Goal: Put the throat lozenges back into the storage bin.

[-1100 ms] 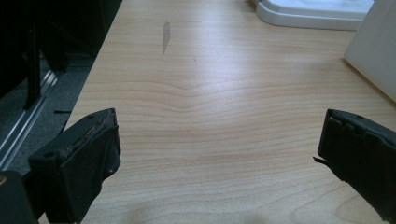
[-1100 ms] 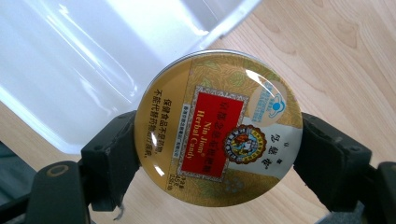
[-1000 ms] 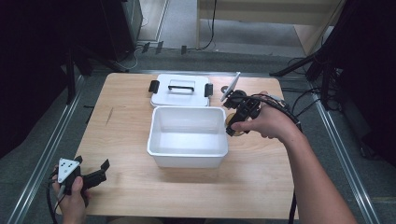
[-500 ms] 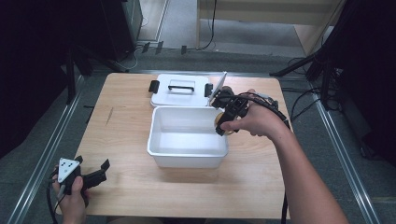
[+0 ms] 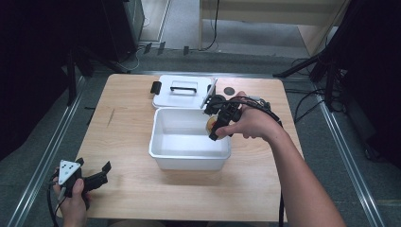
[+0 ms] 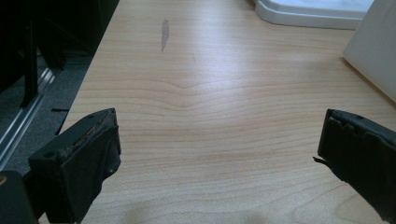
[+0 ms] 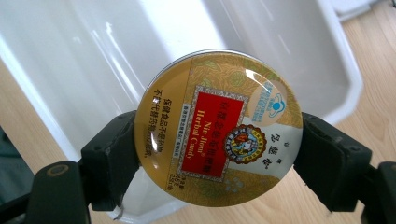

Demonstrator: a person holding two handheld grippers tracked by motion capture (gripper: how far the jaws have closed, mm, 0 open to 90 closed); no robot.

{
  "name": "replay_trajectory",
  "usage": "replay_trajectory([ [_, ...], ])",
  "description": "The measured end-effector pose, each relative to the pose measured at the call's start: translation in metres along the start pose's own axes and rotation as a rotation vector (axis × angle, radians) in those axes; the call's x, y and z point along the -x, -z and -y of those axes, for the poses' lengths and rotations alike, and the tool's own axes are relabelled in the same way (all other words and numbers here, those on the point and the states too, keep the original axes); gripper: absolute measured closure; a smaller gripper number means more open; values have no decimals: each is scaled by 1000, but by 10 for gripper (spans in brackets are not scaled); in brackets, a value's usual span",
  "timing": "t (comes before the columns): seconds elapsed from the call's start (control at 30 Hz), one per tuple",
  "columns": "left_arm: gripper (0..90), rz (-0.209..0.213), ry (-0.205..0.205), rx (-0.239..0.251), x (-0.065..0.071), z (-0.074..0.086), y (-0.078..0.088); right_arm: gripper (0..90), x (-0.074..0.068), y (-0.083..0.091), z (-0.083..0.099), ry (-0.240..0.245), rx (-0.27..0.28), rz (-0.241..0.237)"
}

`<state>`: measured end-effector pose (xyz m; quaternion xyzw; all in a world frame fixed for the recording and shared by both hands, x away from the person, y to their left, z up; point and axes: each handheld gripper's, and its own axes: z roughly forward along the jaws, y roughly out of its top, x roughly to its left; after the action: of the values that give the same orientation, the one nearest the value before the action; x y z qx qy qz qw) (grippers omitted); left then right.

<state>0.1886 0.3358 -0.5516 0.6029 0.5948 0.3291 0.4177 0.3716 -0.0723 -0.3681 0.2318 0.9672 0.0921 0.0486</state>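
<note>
Right gripper (image 7: 218, 154) clamps a round glossy candy tin (image 7: 218, 126) above the smooth white plastic bin (image 5: 189, 142).

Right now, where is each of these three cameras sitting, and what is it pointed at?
High view: above the table's near side, looking down on the white bin; both forearms show.
Left gripper view: on the left tool, facing bare table; open jaws show.
Right gripper view: on the right tool, facing the candy tin.
Shared: all see the bin.

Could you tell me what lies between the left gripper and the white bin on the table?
Only bare wooden table separates the left gripper from the white bin, as the high view shows.
</note>
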Motion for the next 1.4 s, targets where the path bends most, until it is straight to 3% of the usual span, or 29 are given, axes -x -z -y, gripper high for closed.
replay_trajectory([
  [0.2, 0, 0, 1, 1, 0, 0, 0, 204, -3, -12, 2, 125, 0, 15],
  [0.37, 0, 0, 3, 2, 0, 0, 0, 203, -6, -23, 5, 167, -1, -3],
  [0.47, 0, 0, 4, 2, 0, 0, 0, 203, -6, -29, 6, 186, 4, 11],
  [0.77, 0, 2, 0, 0, 0, 0, 0, 202, -4, -43, 9, 168, 17, 4],
  [1.17, 0, 2, -1, 1, 0, 0, 0, 201, -6, -63, 7, 165, -45, -15],
  [1.4, 0, 6, -1, 0, 0, 0, 1, 201, -5, -68, 4, 163, -67, 0],
])
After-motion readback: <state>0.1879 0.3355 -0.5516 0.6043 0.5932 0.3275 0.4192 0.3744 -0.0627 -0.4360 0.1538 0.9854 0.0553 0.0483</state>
